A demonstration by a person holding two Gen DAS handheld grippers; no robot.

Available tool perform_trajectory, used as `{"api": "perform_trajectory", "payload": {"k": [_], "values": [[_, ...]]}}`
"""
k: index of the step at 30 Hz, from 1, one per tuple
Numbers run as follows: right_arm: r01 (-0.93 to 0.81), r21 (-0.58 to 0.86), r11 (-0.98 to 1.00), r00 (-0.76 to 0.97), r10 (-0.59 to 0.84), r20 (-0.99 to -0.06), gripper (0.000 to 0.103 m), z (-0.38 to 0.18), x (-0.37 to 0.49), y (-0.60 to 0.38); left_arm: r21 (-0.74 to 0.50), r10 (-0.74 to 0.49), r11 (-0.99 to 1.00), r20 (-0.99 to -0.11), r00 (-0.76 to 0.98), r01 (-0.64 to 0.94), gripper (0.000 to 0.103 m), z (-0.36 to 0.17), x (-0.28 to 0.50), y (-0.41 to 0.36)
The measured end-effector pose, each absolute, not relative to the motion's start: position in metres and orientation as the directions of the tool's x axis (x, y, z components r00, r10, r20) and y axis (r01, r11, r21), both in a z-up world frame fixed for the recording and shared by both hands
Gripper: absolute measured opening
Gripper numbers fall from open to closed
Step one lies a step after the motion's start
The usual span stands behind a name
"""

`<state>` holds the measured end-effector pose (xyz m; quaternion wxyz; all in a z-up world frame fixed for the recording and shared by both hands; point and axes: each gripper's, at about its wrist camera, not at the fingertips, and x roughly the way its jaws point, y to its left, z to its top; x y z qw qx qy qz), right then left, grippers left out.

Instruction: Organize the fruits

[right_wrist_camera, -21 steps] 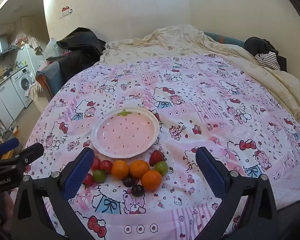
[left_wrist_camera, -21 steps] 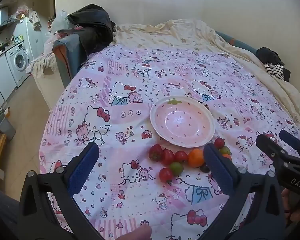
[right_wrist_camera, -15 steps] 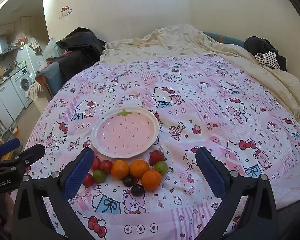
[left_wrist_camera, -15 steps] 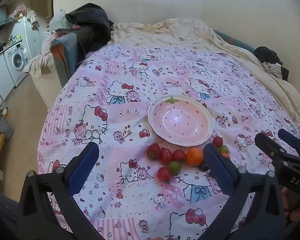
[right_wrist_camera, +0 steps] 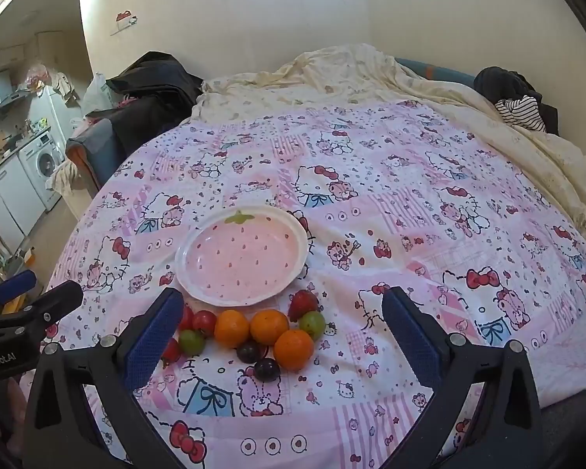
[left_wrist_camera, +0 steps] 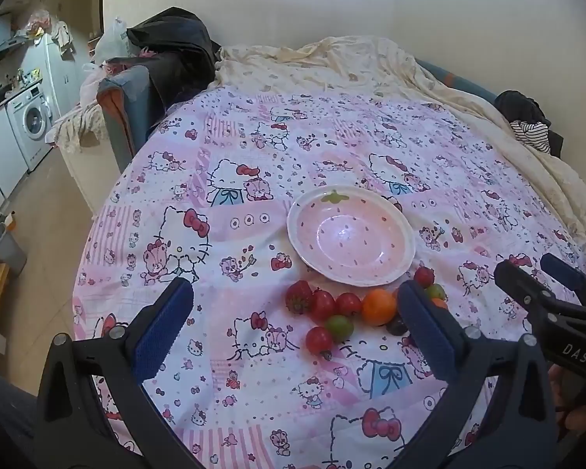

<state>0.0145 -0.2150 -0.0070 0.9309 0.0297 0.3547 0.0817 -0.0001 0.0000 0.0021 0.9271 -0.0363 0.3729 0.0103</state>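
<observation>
- Both claws, left gripper (left_wrist_camera: 293,326) and right gripper (right_wrist_camera: 279,330), gape wide, empty.
- Oranges (right_wrist_camera: 268,326) look firm: grip across the middle.
- Strawberry (right_wrist_camera: 303,303) and grapes (right_wrist_camera: 267,369) probably bruise; squeeze gently.
- Plate (right_wrist_camera: 299,234) sits empty.

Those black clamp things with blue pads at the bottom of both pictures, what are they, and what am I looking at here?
They are two hand-held grippers, one in each of a person's hands, each with a camera looking along its fingers. One picture is from the left gripper, the other from the right gripper. Both are open and hold nothing. They hover over a bed with a cartoon-cat bedsheet. On it sits an empty strawberry-patterned plate, with small fruits in front of it: oranges, cherry tomatoes, strawberries, green grapes and dark grapes.
</observation>
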Motion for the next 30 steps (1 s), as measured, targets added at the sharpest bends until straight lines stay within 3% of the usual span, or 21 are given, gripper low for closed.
{"api": "perform_trajectory", "payload": {"k": [30], "values": [[-0.128, 0.118, 0.985, 0.734, 0.174, -0.657, 0.103, -0.0066, 0.015, -0.2167, -0.063, -0.007, 0.997, -0.697, 0.717, -0.052, 0.103, 0.0008, 0.0011, 0.0013]]}}
